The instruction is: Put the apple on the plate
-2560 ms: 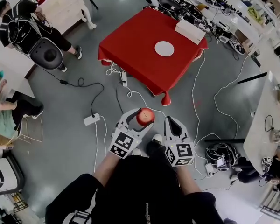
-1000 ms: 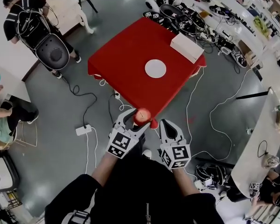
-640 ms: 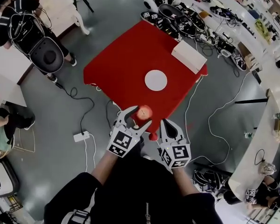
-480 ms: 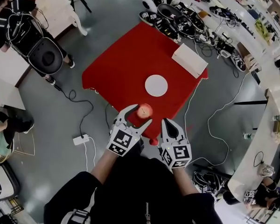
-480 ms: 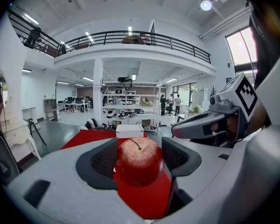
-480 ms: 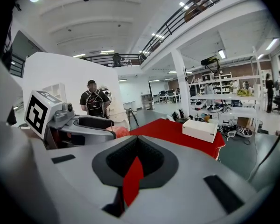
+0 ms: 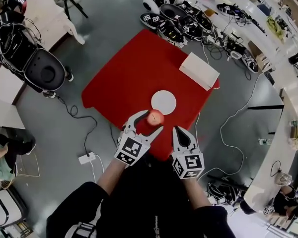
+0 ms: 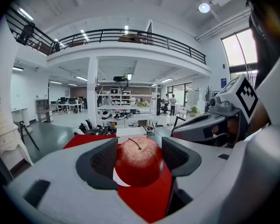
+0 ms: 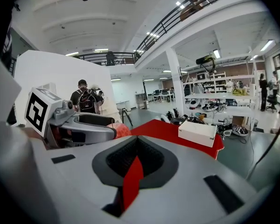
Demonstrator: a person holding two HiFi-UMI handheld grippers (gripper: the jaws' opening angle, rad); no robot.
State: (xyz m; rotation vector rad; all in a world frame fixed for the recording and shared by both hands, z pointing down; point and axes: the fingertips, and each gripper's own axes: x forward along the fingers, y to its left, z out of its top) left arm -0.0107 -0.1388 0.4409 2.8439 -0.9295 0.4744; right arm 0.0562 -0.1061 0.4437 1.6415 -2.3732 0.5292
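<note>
The apple [image 7: 155,117] is being clamped by the left gripper [image 7: 148,122] — right gripper [image 7: 181,132] closed, empty — and, if dropped, could roll off the plate [image 7: 165,99].

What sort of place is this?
Probably a big open lab or workshop: a railed upper gallery, heaped equipment and loose cables round a red-clothed table.

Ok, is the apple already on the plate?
No, the apple is clamped in the left tool, not resting on the plate.
</note>
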